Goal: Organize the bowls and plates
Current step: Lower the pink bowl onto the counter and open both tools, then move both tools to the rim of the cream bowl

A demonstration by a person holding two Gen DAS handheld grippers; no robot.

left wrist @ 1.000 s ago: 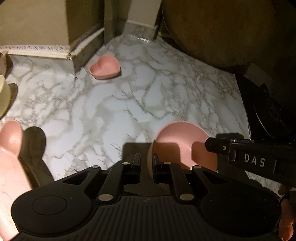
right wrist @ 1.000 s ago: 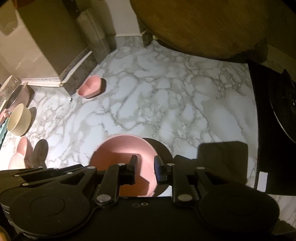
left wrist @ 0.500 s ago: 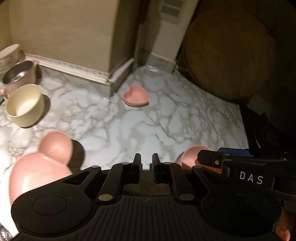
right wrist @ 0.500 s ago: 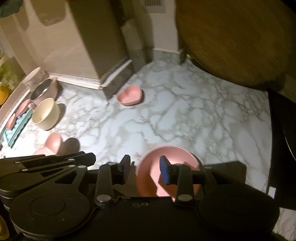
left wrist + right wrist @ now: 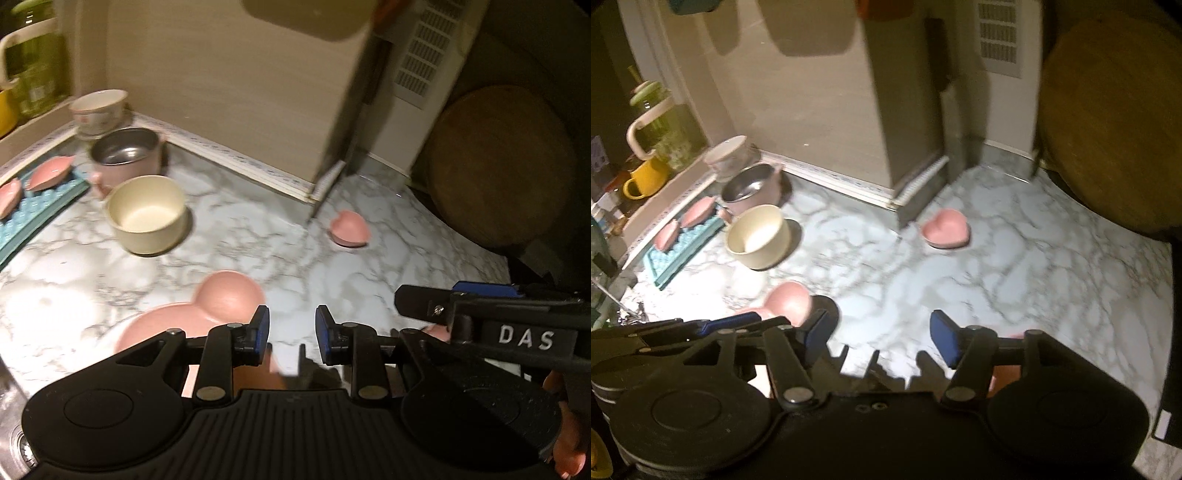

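My left gripper (image 5: 291,328) hangs over the marble counter (image 5: 332,280), its jaws opening with nothing between them. The right gripper (image 5: 881,336) is beside it, jaws opening wider, also empty. A pink bear-shaped plate (image 5: 207,310) lies just left of my left fingers. Only a pink sliver of the round bowl (image 5: 1014,336) shows behind the right finger. A pink heart bowl (image 5: 945,229) sits near the wall corner. Further left stand a cream bowl (image 5: 147,218), a steel-lined pink pot (image 5: 125,155) and a white patterned bowl (image 5: 98,110).
A teal mat (image 5: 679,254) with two small pink dishes lies at the far left. On the ledge behind it are a green jar (image 5: 665,129) and a yellow mug (image 5: 646,179). A round wooden board (image 5: 1108,122) leans at the back right. A dark hob (image 5: 1174,332) borders the right edge.
Both grippers have drawn back and risen from the round pink bowl, which has slipped almost out of view. Both pairs of jaws have parted, the right wider. The dishes on the left have come into view.
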